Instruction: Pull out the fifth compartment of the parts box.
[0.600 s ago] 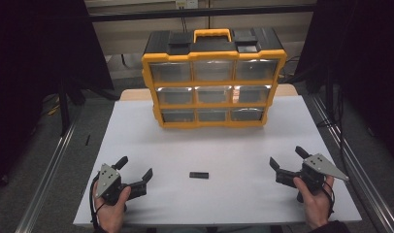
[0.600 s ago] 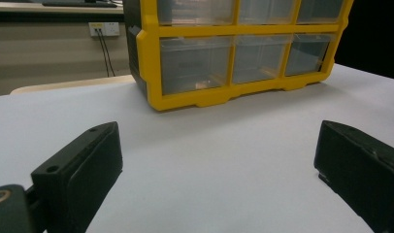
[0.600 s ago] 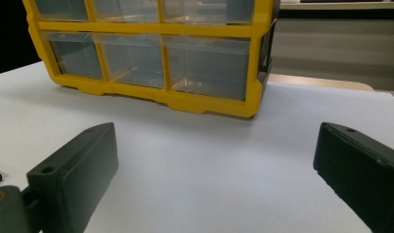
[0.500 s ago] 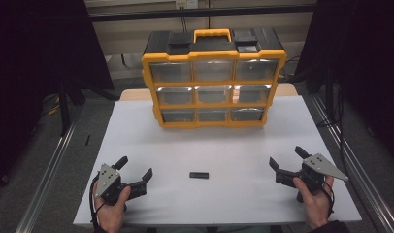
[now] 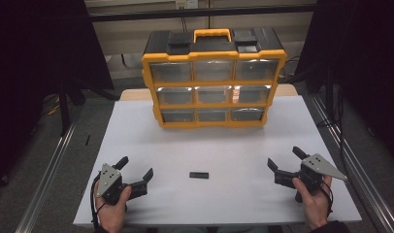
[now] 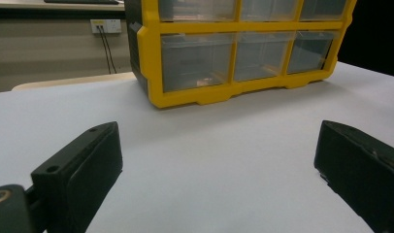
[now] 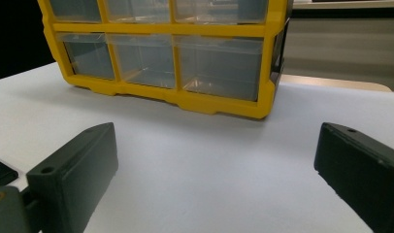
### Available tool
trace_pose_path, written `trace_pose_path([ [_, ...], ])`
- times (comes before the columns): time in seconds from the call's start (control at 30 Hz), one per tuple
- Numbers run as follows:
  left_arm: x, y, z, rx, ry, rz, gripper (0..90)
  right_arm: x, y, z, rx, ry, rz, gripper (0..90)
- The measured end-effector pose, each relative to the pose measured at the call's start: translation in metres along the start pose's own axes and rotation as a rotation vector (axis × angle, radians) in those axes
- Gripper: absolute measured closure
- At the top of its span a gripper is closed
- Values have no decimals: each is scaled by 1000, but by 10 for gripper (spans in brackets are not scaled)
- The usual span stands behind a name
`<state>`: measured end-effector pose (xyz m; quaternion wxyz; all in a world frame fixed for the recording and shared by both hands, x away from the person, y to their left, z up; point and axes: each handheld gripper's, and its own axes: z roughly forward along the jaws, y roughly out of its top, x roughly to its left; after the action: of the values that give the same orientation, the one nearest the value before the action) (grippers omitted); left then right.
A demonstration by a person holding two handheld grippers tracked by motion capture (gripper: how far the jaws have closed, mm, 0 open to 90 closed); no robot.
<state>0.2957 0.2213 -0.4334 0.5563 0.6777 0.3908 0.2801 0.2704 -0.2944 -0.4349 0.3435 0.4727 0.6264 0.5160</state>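
White paper covers the flat table (image 5: 234,145), and dark curtains hang on both sides of the room.

Two tongs rest near the front edge. The left black two-jaw gripper with a grey plate on top (image 5: 135,172) sits at about 7 o'clock on the table. Its jaws are spread wide and hold nothing. The right black two-jaw gripper with a grey plate on top (image 5: 284,160) sits at about 5 o'clock. Its jaws are spread wide too, and they are empty.

Between the two lies one small flat black bar (image 5: 199,175), at about 6 o'clock on the table. From the left gripper it is at 3 o'clock. From the right gripper it is at 9 o'clock. Its long side runs left to right, so each short end faces one gripper. The bar touches neither one. The left gripper looks a bit nearer to it, so I think that hand has the shorter reach. In the right gripper view a dark end of the bar (image 7: 2,171) peeks out beside the left jaw.

Farther back, at 12 o'clock, stands one big yellow and black plastic drawer box with a yellow handle (image 5: 213,80). It has nine clear drawers, three rows of three. All look closed.
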Motion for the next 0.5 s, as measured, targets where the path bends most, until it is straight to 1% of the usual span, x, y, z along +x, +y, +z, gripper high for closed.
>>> trace_pose_path([
  [0.07, 0, 0, -1, 2, -2, -3, 33, 1, 0, 0, -3, 4, -9, 13],
  [0.17, 0, 0, -1, 0, -3, 1, 32, 1, 0, 1, -5, 13, -9, 13],
  [0.27, -1, 0, -1, 2, -6, -1, 31, 2, 0, 1, -10, 11, -12, 15],
  [0.3, -1, 0, -1, 3, -3, 0, 31, 3, 0, 1, -15, 6, -20, 18],
  [0.33, -1, 0, -1, 3, -2, 0, 31, 4, 1, 2, -12, 22, -23, 10],
  [0.5, -1, -1, -2, 9, -7, -4, 31, 11, 3, 3, -12, 44, -39, 6],
])
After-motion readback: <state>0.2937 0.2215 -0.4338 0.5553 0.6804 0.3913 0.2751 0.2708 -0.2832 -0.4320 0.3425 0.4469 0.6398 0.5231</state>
